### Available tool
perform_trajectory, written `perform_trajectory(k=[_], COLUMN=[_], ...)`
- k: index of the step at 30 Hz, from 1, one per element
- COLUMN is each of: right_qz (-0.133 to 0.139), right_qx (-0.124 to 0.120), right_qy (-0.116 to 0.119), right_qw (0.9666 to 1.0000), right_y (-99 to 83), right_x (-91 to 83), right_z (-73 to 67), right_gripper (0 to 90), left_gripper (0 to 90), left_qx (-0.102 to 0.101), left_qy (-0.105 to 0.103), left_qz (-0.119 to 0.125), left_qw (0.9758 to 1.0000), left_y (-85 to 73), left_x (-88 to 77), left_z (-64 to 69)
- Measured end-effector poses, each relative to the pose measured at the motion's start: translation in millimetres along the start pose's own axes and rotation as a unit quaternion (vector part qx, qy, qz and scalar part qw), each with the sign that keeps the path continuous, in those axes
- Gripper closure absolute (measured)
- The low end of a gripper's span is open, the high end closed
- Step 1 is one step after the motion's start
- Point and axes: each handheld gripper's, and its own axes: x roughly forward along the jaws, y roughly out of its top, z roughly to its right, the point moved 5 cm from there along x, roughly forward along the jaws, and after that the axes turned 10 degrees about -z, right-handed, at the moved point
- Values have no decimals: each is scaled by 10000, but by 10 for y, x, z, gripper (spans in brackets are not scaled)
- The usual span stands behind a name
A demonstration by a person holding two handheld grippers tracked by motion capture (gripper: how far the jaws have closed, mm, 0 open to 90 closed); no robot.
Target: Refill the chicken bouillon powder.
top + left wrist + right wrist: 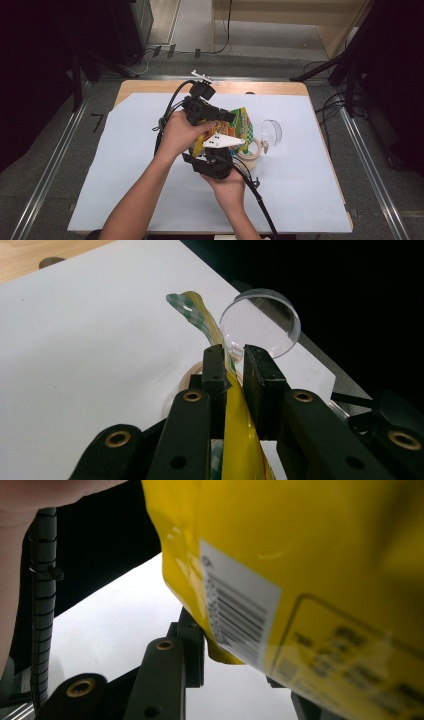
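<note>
The person is holding a yellow snack bag (240,131) up above the middle of the bench (125,170), between the two tools, near a roll of tape (251,150) and a clear round lid (271,132) that are lying on the white sheet. In the left gripper view the left hand-held gripper (235,367) is pinching the bag's thin edge, its two black jaws standing almost together with the yellow film squeezed flat between them. The right hand-held gripper (212,167) is coming up from beneath; in the right gripper view the barcode side of the bag is hanging across its jaws, one jaw pressing at the bottom corner, though the other is hidden, so I cannot tell for sure that it is clamping. The step looks like tearing or pulling the bag open. To do it well, both grips should be sitting close together on the seam, well in from the corner, so the film is not slipping out. The pull should be going steadily apart and slightly twisted, not jerked, with the bag's mouth kept upward so the contents are not spilling, and kept clear of the lid and tape below.
</note>
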Motion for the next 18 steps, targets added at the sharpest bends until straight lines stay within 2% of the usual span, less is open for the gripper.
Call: perform_trajectory(k=[18], right_qz=[-1], right_qx=[-47], right_qy=[16], right_qw=[10000], right_y=[44], right_x=[19], right_z=[-36], right_gripper=[688], left_gripper=[803], left_qx=[-15], left_qy=[-10], left_qz=[52], left_qw=[10000], left_y=[-7], left_x=[-61], left_z=[-16])
